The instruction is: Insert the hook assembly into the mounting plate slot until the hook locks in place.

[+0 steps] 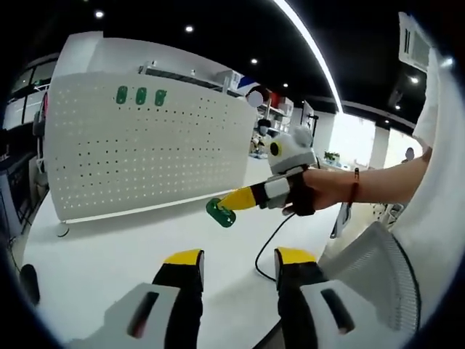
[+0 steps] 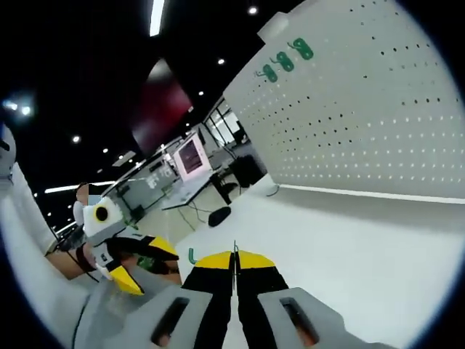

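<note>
Here, I see a white pegboard (image 1: 145, 149) standing upright at the far edge of a white table (image 1: 109, 251), with wide bare tabletop between it and my grippers. 3 green hooks (image 1: 141, 96) sit in a row near the board's top edge. My right gripper (image 1: 231, 204) is clamped narrow on 1 more green hook (image 1: 220, 212), held off the board. My left gripper (image 1: 240, 260) stands wide apart, holding nothing.
</note>
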### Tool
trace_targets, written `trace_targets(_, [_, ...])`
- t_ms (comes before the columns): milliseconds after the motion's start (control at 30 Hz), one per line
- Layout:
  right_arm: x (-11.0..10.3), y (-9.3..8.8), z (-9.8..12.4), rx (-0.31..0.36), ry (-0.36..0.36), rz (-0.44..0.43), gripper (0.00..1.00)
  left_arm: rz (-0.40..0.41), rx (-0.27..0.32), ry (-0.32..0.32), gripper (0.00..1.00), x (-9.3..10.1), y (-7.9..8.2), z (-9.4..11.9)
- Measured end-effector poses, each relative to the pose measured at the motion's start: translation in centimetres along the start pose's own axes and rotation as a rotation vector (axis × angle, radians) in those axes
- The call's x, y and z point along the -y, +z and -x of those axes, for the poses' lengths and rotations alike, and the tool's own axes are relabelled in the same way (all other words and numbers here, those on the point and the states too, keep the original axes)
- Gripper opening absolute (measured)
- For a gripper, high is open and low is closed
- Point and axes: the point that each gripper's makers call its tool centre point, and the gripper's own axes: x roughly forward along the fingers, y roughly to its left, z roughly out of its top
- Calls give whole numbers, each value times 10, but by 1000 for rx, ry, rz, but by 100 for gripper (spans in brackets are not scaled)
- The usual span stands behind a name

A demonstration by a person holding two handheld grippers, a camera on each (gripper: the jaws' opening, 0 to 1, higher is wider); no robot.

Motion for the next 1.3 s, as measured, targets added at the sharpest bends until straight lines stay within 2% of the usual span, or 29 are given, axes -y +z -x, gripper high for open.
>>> trace_targets(133, [-1,-6,3,-9,12,-14,0,-2,-2,20,45,-2,-1,-1])
trace_targets(233, [-7,-10,5,-8,30,-21,0,0,-3,19,39,-3,-1,-1])
trace_targets(333, [-13,-11,7,-10,49,-16,0,7,0,38,39,-6,-1,-1])
trace_targets(433, [-21,-8,8,13,98,-42,0,7,-14,42,36,-8,-2,-1])
trace_targets(533, [-24,-7,10,24,109,-47,0,0,-15,44,33,-9,-1,0])
trace_targets(833, [-35,-2,12,73,168,-100,0,54,27,49,29,-11,6,0])
trace_targets(1033, [-44,-4,12,58,210,-93,0,95,52,37,20,-7,8,0])
trace_targets(1233, [-53,-4,10,57,248,-104,0,131,82,20,20,-5,11,1])
trace_targets(1300, [-59,-3,9,59,273,-100,0,116,91,19,20,-4,13,2])
